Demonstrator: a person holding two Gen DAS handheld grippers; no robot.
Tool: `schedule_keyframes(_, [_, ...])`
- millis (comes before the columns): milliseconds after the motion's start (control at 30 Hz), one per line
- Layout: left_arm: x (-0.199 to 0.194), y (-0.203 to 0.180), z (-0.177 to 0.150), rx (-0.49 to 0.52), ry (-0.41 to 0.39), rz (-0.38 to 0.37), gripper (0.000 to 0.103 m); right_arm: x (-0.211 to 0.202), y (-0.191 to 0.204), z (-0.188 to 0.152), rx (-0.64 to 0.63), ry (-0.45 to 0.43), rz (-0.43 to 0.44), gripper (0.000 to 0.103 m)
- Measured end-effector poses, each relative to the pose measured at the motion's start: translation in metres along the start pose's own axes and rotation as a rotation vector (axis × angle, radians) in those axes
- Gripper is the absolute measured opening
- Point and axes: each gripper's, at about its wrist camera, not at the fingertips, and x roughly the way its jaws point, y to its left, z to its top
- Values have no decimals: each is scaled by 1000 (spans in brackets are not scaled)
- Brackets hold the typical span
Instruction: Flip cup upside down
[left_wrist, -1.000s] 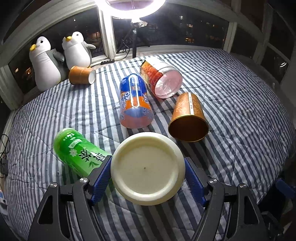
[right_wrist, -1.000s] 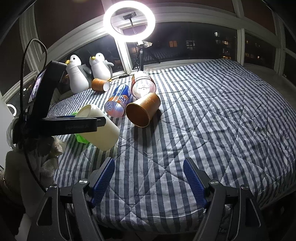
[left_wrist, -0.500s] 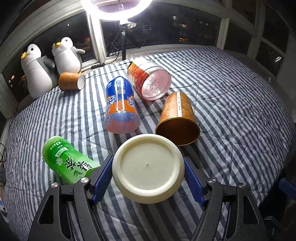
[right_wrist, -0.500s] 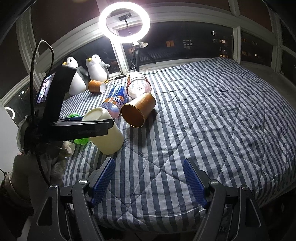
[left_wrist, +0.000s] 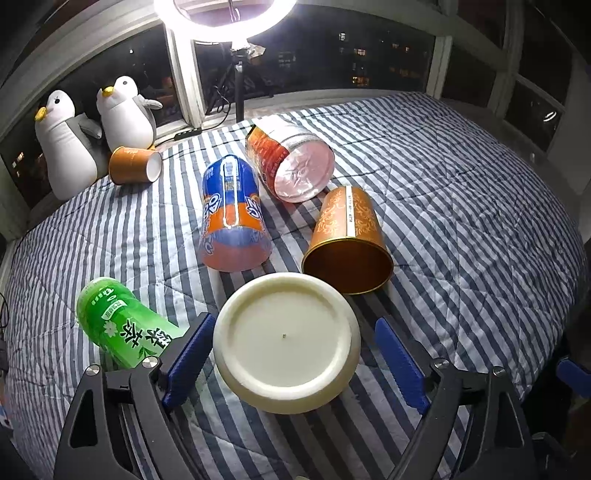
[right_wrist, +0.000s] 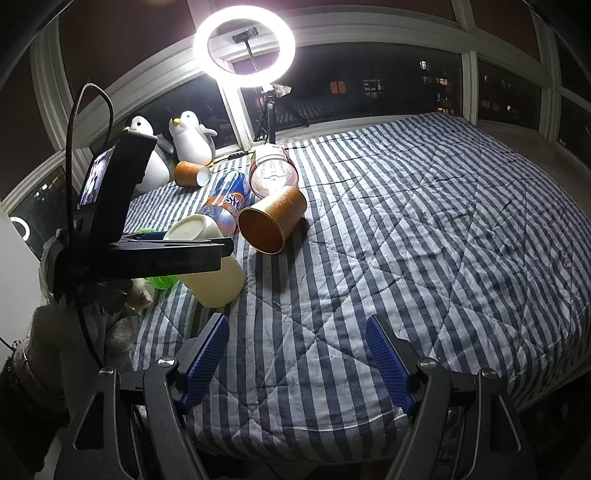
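Observation:
A cream cup (left_wrist: 286, 341) stands upside down on the striped bedspread, its flat base facing up. It also shows in the right wrist view (right_wrist: 208, 266), mouth down on the bed. My left gripper (left_wrist: 291, 354) is open around it: the left blue pad is near the cup and a gap shows at the right pad. My right gripper (right_wrist: 297, 354) is open and empty above the bedspread, to the right of the cup.
Lying on the bedspread (left_wrist: 461, 221) are a green cup (left_wrist: 122, 328), a blue-orange cup (left_wrist: 232, 218), a gold cup (left_wrist: 349, 240), a red-silver cup (left_wrist: 291, 162) and a small orange cup (left_wrist: 135, 164). Two penguin toys (left_wrist: 92, 125) and a ring light (right_wrist: 243, 46) stand at the window.
The cream cup has come down to rest mouth-down on the bed. My left gripper's jaws have spread apart from it. The right gripper has hardly moved.

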Motion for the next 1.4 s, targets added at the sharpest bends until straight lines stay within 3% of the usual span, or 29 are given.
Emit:
schedule_keyframes(433, [-33, 6, 8, -1, -109, 6, 97, -2, 3, 1, 1, -14, -8, 73])
schedule_keyframes(733, [-102, 28, 4, -47, -269, 20, 97, -10, 16, 5, -24, -47, -12, 73])
schedule_keyframes(967, [-165, 68, -33, -133, -367, 49, 99, -25, 43, 11, -73, -113, -3, 75])
schedule_keyframes(1400, [-235, 128, -132, -264, -435, 169, 100, -57, 102, 1, -163, -264, 20, 89])
